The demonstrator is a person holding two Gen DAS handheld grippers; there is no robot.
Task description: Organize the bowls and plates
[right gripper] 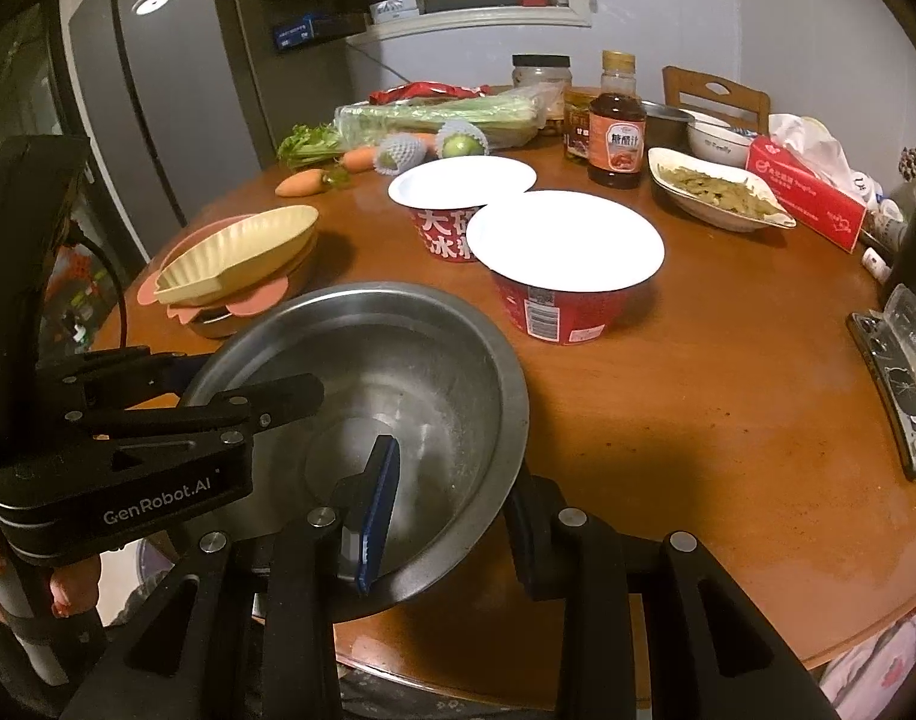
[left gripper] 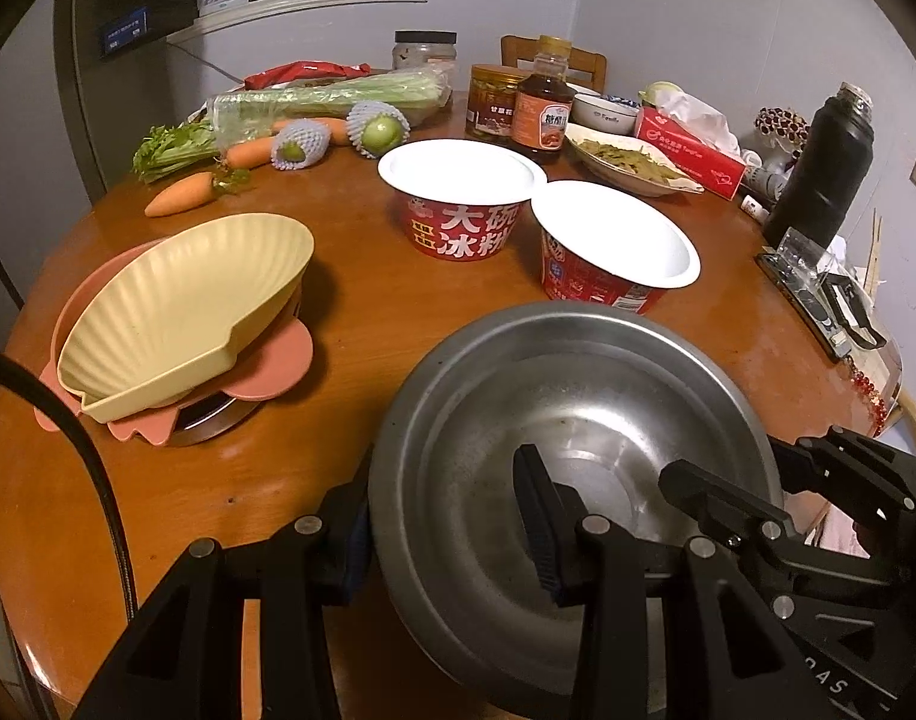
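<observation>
Holding the wide, shallow stainless-steel basin (left gripper: 577, 420) with both grippers, one on each side of its rim, at the near edge of the round brown wooden table (left gripper: 350, 312).

Left gripper (left gripper: 446, 531): jaws clamped across the rim, one finger inside the basin, the other outside the wall. Right gripper (right gripper: 452, 522): same arrangement on the opposite side, blue pad inside, outer finger under the lip. Both are gripping thin sheet metal only.

Handling, my read:
- Basin looks light and stiff, but smooth steel against pads is slippery. A rim pinch gives little bite, so any tilt could let it slide or rotate in the jaws.
- Two opposite rim grips are the right choice for something this wide; one side alone would lever out.
- Not fragile, though it would clang and skid if dropped.

Surroundings:
- Stack to the left: cream scallop-shell plastic dish (left gripper: 188, 312) on pink flower-edged plates (left gripper: 278, 366), with a small steel bowl (left gripper: 209, 417) underneath. The shell dish sits tilted, so that pile looks unstable.
- Two red paper instant-food bowls with white lids (left gripper: 460, 171) stand just beyond the basin; the nearer one is close to its far rim. Light, easily knocked.
- Carrots (left gripper: 179, 195), celery and sauce bottles are well apart at the back.

Whether the basin bottom touches the table I can't tell. Keep it level and move both hands together.
</observation>
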